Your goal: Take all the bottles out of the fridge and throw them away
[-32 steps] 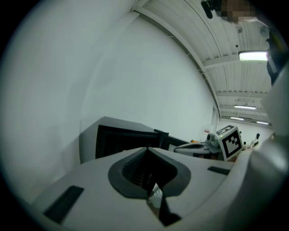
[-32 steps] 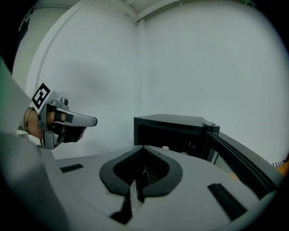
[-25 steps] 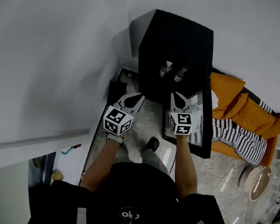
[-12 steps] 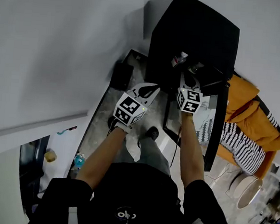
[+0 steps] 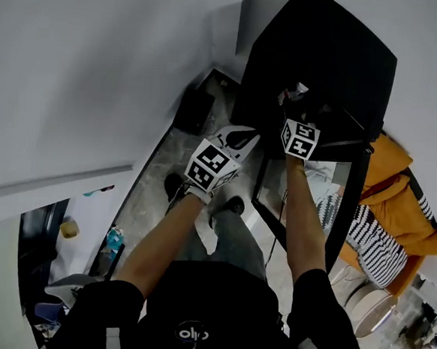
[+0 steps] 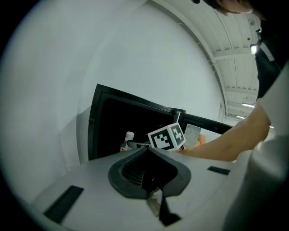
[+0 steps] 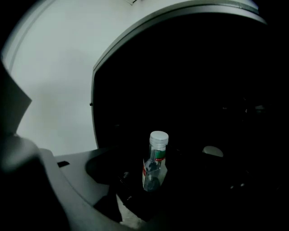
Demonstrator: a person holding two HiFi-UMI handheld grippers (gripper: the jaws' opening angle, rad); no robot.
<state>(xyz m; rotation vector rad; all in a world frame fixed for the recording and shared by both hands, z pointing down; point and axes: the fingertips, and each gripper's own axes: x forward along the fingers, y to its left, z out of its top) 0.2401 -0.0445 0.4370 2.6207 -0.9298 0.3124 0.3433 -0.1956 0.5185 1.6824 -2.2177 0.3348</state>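
Your right gripper [image 5: 296, 112] is reaching into the open black fridge [image 5: 327, 43] at the upper right of the head view. Its tongs have just swung wide, and a clear bottle [image 7: 155, 161] with a white cap and a red and green label stands upright in the gap between them, low in the centre of the right gripper view, with neither pad pressing on it. Your left gripper [image 6: 146, 150] hangs outside the fridge, left of the right one, tongs closed tip to tip on nothing.
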